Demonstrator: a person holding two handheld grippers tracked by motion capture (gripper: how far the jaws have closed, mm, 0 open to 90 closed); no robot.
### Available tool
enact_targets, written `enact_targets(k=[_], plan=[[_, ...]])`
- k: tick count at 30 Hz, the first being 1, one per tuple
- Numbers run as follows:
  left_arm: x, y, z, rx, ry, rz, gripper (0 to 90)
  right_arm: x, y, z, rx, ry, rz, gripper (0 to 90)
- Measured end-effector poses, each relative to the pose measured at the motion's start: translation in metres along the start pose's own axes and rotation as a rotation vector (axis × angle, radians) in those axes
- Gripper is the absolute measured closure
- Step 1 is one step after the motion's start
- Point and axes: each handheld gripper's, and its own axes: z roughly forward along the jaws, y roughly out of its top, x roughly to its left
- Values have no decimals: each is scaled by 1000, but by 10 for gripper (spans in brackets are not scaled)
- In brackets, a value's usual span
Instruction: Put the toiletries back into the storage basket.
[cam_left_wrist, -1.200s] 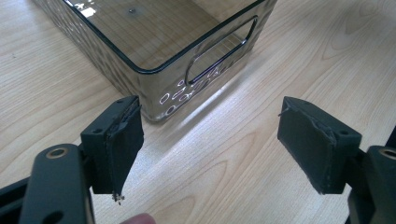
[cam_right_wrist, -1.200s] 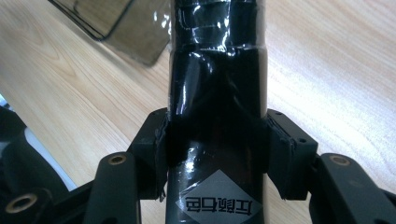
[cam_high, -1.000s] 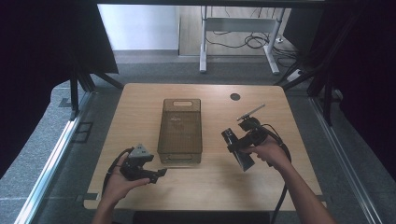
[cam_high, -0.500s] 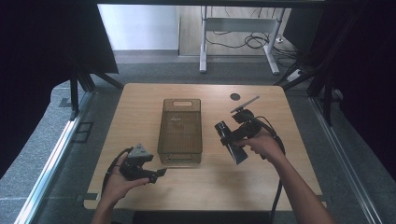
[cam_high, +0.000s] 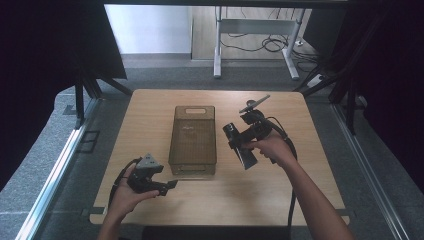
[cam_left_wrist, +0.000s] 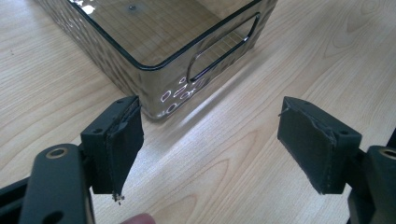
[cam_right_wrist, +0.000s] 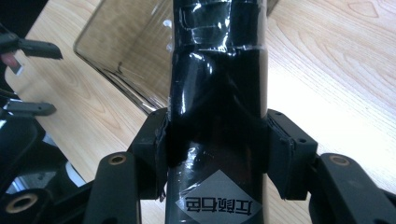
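Observation:
A smoky clear plastic bin (cam_high: 193, 139) lies lengthwise at the table's middle, with nothing inside. My right gripper (cam_high: 243, 142) hangs just right of the bin, shut on a long black packet (cam_high: 241, 150) wrapped in shiny film. In the right gripper view both pads press the black packet (cam_right_wrist: 217, 93) on its sides, above a grey diamond label, with the bin (cam_right_wrist: 121, 51) beyond it. My left gripper (cam_high: 169, 186) rests at the table's near left, by the bin's near corner. Its jaws (cam_left_wrist: 210, 140) stand wide open with bare wood between them, facing the bin (cam_left_wrist: 140, 79).
The wooden table (cam_high: 150, 110) has a dark round hole (cam_high: 251, 103) at its far right. Cables trail from both grippers. Grey floor, a metal rail at left and desk legs with cords lie beyond the table. The left gripper (cam_right_wrist: 42, 77) shows at the left edge of the right gripper view.
My right gripper has carried the black packet up and leftward, closer to the bin's right wall. The left gripper has stayed where it was.

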Motion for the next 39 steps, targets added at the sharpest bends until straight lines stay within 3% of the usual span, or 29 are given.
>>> enact_targets(k=[24,39], plan=[[-1,1,0,0,-9,13,225,26,33,17,7,54,-8,463],[0,0,-2,-10,-9,1,225,37,53,27,21,51,-8,463]])
